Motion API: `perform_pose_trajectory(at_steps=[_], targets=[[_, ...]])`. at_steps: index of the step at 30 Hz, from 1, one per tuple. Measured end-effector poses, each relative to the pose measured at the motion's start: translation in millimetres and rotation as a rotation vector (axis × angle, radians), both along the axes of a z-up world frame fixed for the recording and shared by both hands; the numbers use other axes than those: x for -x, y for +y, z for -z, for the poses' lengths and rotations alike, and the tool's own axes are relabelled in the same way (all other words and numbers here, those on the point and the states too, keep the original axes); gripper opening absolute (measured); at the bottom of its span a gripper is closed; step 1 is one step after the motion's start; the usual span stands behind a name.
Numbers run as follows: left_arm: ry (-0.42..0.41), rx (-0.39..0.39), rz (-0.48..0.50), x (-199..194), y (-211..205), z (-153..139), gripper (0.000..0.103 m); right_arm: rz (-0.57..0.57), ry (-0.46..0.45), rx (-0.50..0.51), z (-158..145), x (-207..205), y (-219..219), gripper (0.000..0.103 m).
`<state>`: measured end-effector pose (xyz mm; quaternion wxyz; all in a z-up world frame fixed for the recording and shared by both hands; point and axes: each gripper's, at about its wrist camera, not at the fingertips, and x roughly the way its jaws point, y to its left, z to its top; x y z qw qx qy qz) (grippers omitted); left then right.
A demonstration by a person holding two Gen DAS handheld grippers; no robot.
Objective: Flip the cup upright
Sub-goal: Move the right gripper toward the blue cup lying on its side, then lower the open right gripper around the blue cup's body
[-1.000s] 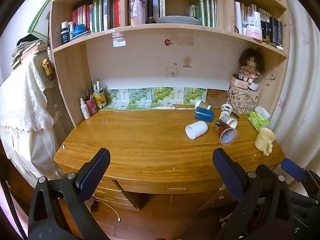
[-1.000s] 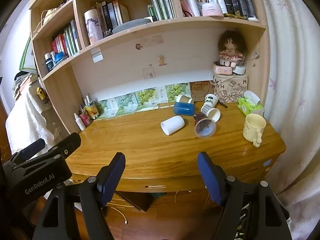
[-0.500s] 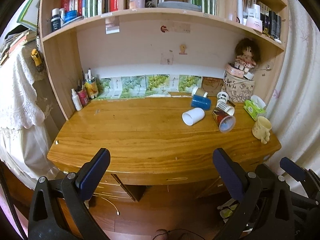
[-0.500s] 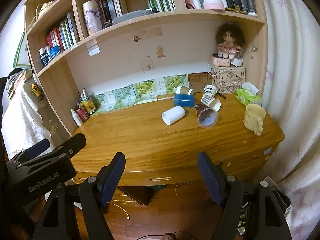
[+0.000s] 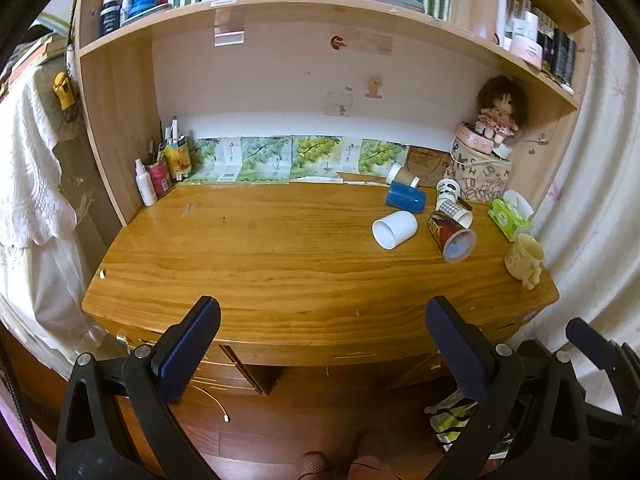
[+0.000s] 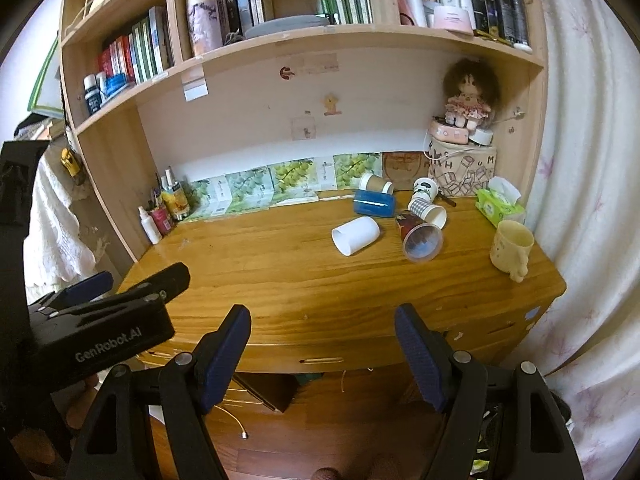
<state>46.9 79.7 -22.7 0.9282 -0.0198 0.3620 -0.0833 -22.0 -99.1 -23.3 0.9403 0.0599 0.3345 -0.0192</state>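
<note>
Both hand-held grippers, left (image 5: 320,326) and right (image 6: 323,326), gape empty, short of the surface (image 5: 280,264). White cup (image 6: 355,235) lies on its side mid-right. Risk: it rolls into crowded neighbouring cups (image 6: 420,236) when nudged.

White cup (image 6: 355,235), blue cup (image 6: 374,204), checked cup (image 6: 427,209), yellow mug (image 6: 510,247)

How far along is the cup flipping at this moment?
Nothing looks done. The white cup, the blue cup, the dark printed cup and the checked paper cup all lie on their sides on the desk. Only the cream mug stands upright. The left gripper and right gripper are both open, empty, short of the desk. Every flip remains.
</note>
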Motion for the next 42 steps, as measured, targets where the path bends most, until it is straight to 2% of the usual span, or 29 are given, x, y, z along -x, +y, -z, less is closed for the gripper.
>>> perform_pose_trajectory(at_steps=[10,23,31,42], targets=[[0.022,0.011,-0.051,-31.2,-6.2,4.8,0.102,-0.048,0.005,-0.004,7.1,-34.2,-9.8,0.075],[0.003,-0.003,-0.155,-102.0,-52.9,0.6,0.102,-0.187,-0.011,-0.014,8.9,-130.9,-66.0,0.075],[0.056,0.021,-0.220,-148.5,-90.2,3.6,0.102,-0.290,0.005,0.010,9.8,-187.3,-101.1,0.075],[0.190,0.092,-0.273,-211.1,-132.4,25.5,0.102,-0.376,0.051,0.056,26.2,-262.1,-145.9,0.075]])
